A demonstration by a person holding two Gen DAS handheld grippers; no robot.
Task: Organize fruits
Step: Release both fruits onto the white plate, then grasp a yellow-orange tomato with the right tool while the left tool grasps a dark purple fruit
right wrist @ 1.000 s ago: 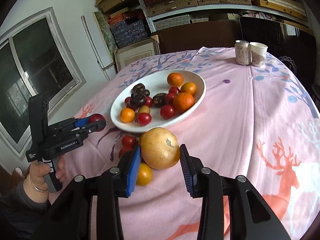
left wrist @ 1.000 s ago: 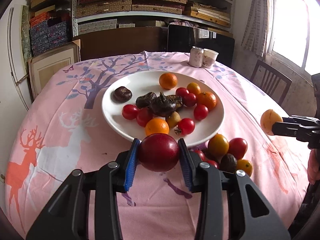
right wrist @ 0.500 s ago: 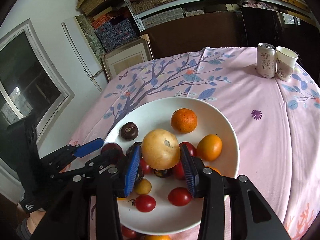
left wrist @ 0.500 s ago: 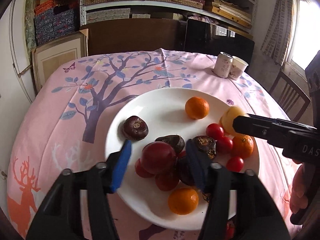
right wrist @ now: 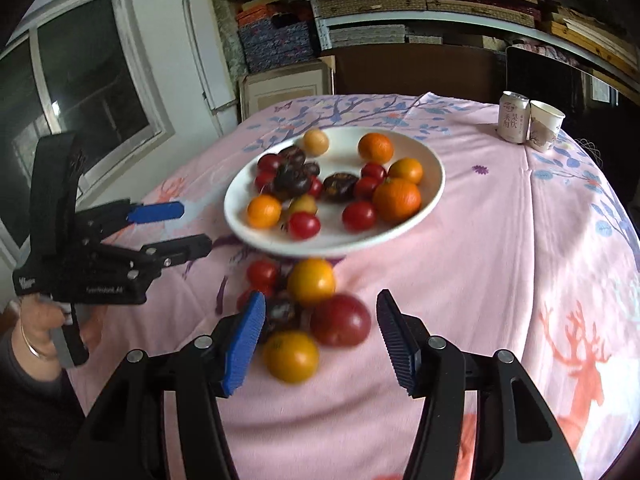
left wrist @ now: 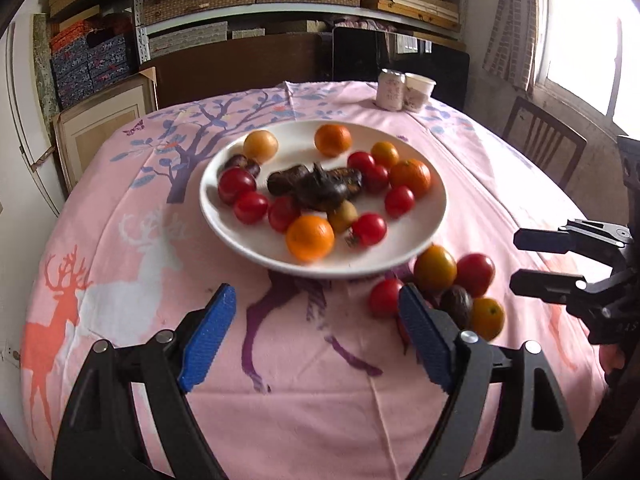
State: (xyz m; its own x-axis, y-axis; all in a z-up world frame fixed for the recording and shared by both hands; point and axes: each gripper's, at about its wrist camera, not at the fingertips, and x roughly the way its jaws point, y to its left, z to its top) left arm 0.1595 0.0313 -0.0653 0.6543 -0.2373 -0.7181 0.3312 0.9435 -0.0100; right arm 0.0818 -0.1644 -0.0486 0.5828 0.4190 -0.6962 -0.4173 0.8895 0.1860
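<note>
While both our grippers hang over the near edge of the pink tablecloth (left wrist: 320, 400), the left gripper (left wrist: 316, 334) is opening its jaws with nothing between them. Our right gripper (right wrist: 320, 334) is opening too, pads clear of the loose fruits (right wrist: 312, 312) heaped by the near rim of the white plate (right wrist: 434, 184); that plate, mid-table, holds tomatoes, oranges and dark fruits
</note>
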